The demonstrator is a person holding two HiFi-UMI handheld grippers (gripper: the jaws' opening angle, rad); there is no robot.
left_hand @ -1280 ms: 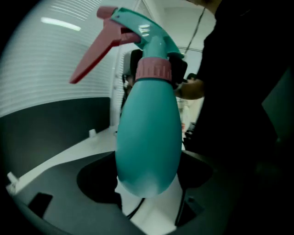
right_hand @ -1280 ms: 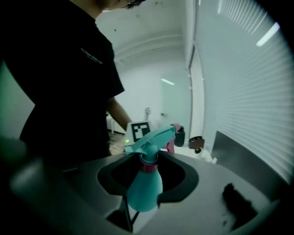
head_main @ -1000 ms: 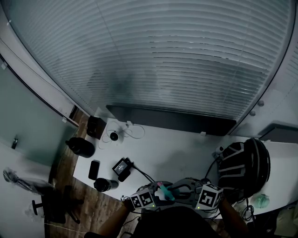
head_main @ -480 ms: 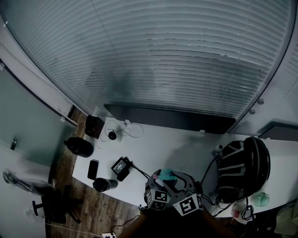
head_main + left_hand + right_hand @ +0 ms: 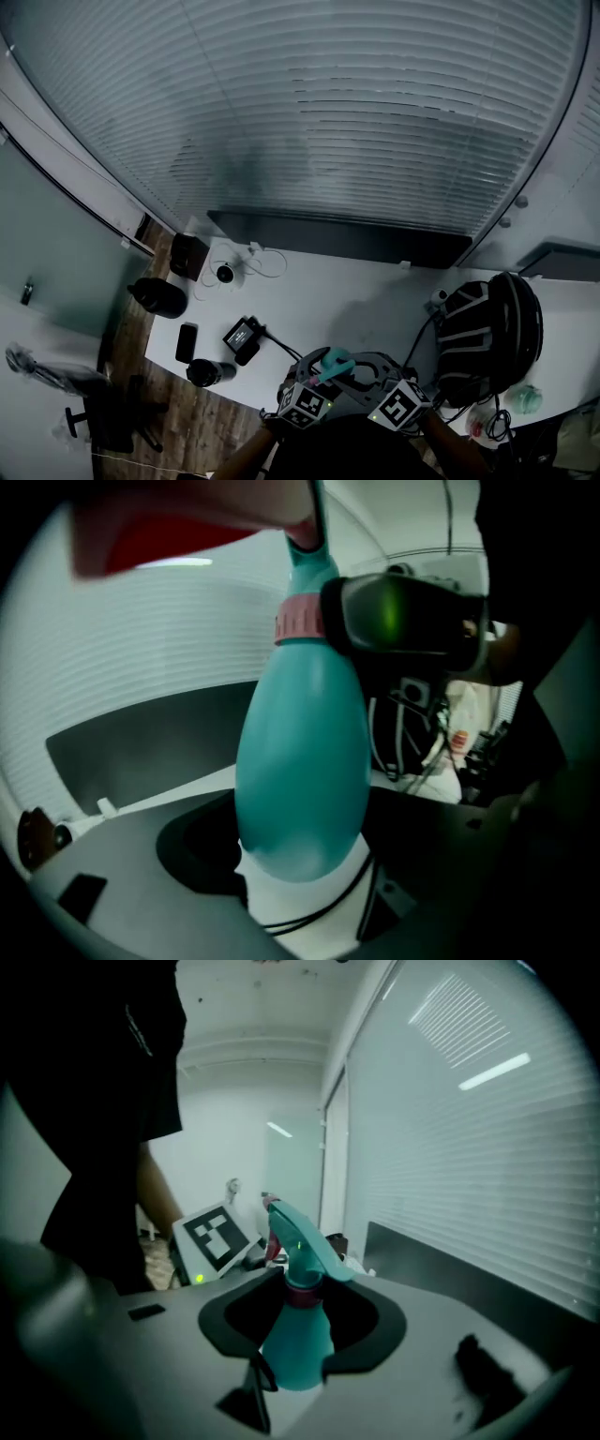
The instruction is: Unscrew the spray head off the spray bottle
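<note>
A teal spray bottle (image 5: 300, 761) with a pink collar (image 5: 298, 619) stands upright in my left gripper (image 5: 300, 855), which is shut on its lower body. In the right gripper view the teal spray head (image 5: 302, 1241) rises above the collar (image 5: 302, 1291). My right gripper (image 5: 295, 1335) is closing round the neck just under the collar, its dark pads against the bottle on both sides. In the head view both grippers sit at the bottom edge, the left gripper (image 5: 322, 378) beside the right gripper (image 5: 361, 378), with the spray head (image 5: 334, 361) poking up between them.
The white table (image 5: 375, 305) carries a black helmet-like bag (image 5: 487, 337) at right. At left lie a black flask (image 5: 211, 372), a phone (image 5: 188, 342), a small black device (image 5: 246, 336), cables and a white camera (image 5: 230, 274). Window blinds (image 5: 328, 122) fill the far side.
Half a second ago the two marker cubes were bunched together under the bottle. They have spread apart again, the right one swinging back to the right. The bottle stays in the left gripper.
</note>
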